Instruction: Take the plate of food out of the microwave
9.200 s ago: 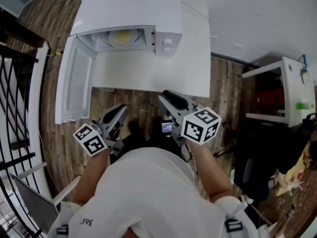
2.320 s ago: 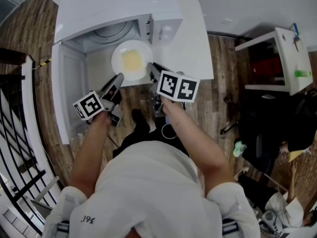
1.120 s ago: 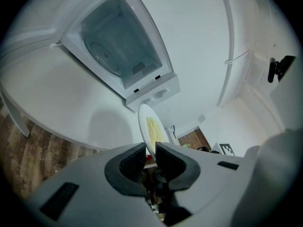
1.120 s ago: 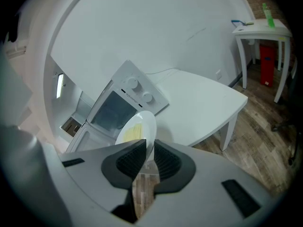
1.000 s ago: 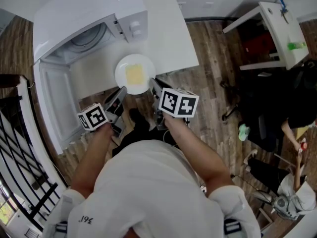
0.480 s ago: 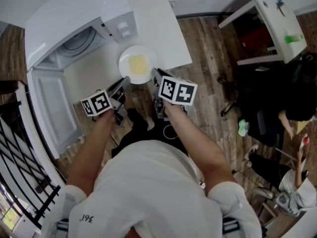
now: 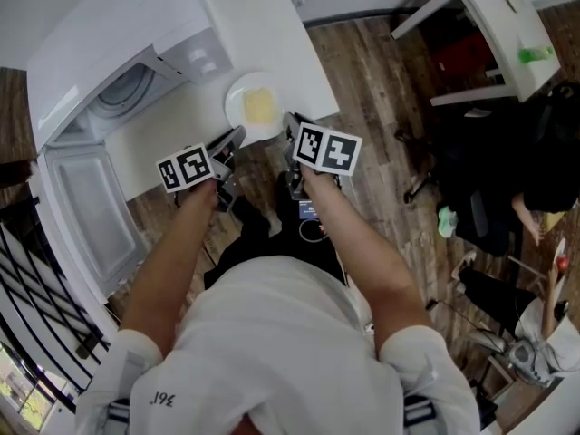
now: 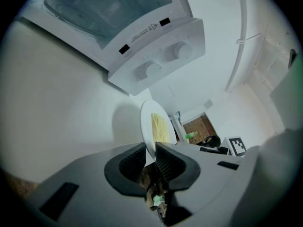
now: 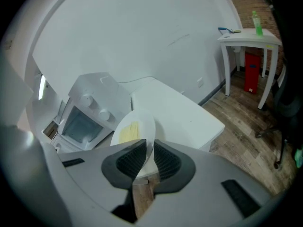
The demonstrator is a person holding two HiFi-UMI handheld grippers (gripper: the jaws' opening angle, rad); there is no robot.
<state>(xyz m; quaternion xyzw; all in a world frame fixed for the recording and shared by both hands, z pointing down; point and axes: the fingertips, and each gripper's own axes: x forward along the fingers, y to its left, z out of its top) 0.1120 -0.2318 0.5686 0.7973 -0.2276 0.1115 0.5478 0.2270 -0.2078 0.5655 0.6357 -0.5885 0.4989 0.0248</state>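
Left gripper (image 7: 237,135) (image 8: 150,150): jaws nearly together, only a narrow gap, pads clamped on the rim of the white plate (image 7: 256,107) (image 8: 147,126). The plate runs straight ahead out of the jaws and shows edge-on in the left gripper view.

Right gripper (image 7: 290,121) (image 9: 150,148): same story, jaws a sliver apart and pinched on the opposite rim of the plate (image 9: 137,122), which extends ahead of the jaws and slightly to their left.

Yellow food (image 7: 259,107) (image 8: 160,129) (image 9: 129,132) sits mid-plate, just beyond both sets of jaw tips.

The plate is outside the microwave (image 7: 118,71) (image 8: 156,46) (image 9: 90,108), between the two grippers, at the near edge of the white counter (image 7: 272,34) (image 9: 175,112). Can't tell whether it touches the counter or is just above it.

The microwave is well ahead of the jaws: up and ahead for the left gripper, ahead-left for the right. Its two knobs (image 8: 163,60) face the grippers. The microwave door (image 7: 86,216) is swung open, far left of the left jaws.

Room: wood-plank floor (image 7: 381,71) (image 9: 246,122) to the right of the right jaws. A white side table (image 7: 494,25) (image 9: 246,37) stands farther right against the wall, with a green bottle (image 7: 535,55) (image 9: 256,22) on top and a red item (image 9: 251,72) under it. A black railing (image 7: 36,297) sits behind and left of the left gripper.
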